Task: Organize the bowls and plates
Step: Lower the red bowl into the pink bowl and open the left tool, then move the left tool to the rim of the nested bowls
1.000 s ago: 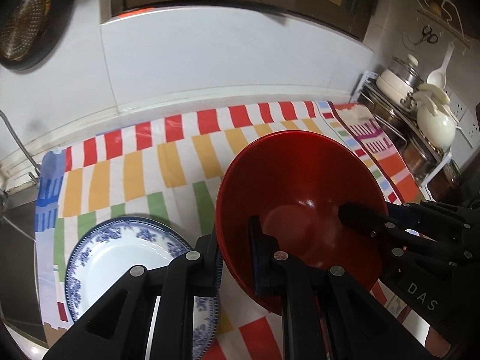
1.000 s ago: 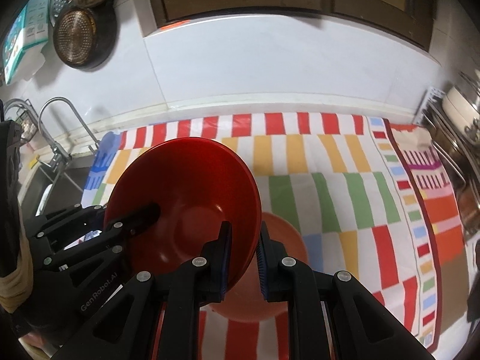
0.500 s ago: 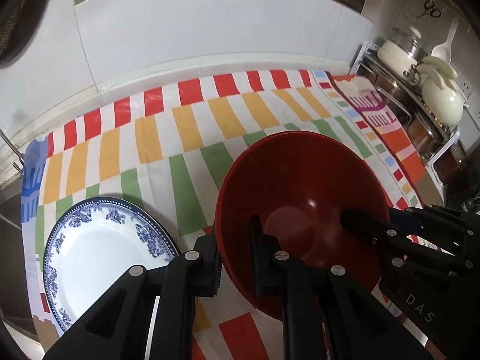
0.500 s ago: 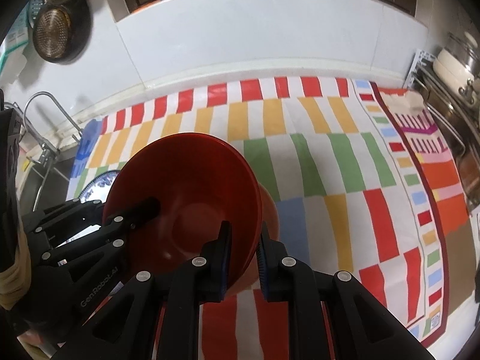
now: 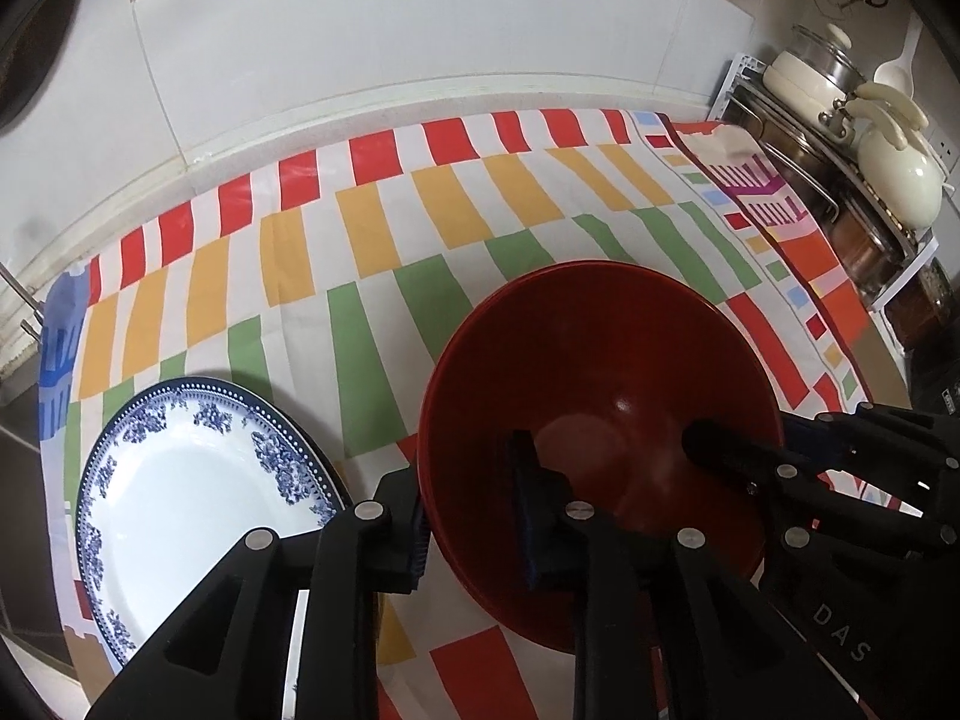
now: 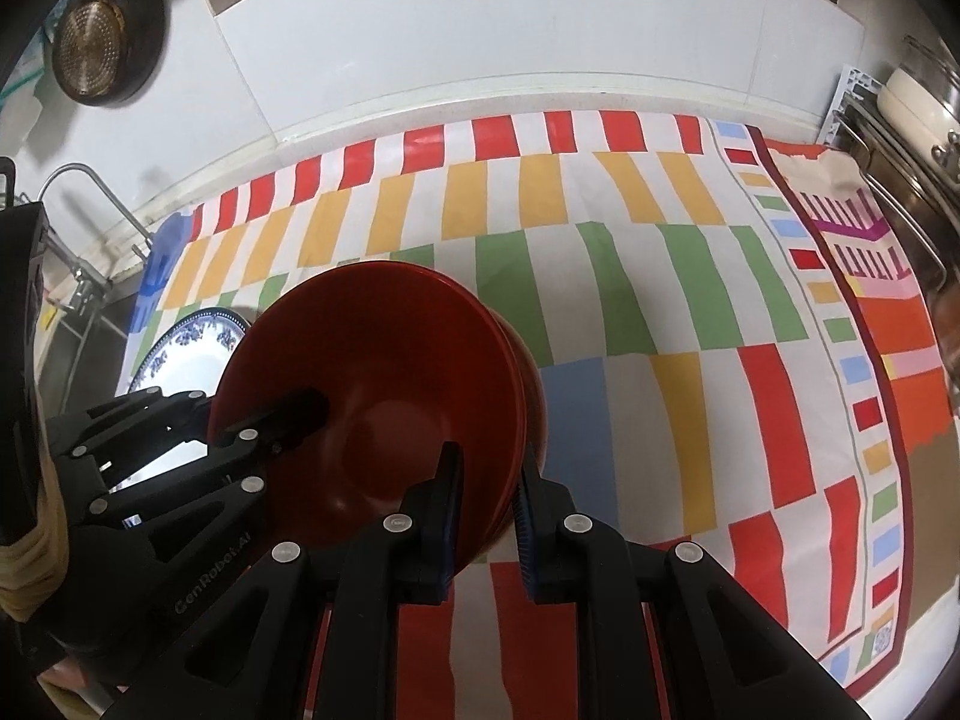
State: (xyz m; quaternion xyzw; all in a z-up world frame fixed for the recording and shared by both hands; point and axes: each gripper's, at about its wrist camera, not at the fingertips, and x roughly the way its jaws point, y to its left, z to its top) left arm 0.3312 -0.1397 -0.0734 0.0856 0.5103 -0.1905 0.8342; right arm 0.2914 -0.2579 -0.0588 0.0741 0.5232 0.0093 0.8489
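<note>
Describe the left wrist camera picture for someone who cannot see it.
Two black handheld tools grip opposite rims of a red bowl above a striped tablecloth: the left tool at bottom centre, the right tool from the right. A blue-and-white plate lies lower left; a cream kettle sits far right.

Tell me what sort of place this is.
Most likely a home kitchen counter. A tap stands over a sink at the left, a pan hangs on the tiled wall, and a rack holds pots and a kettle. Both grippers hold a red bowl over a striped cloth.
</note>
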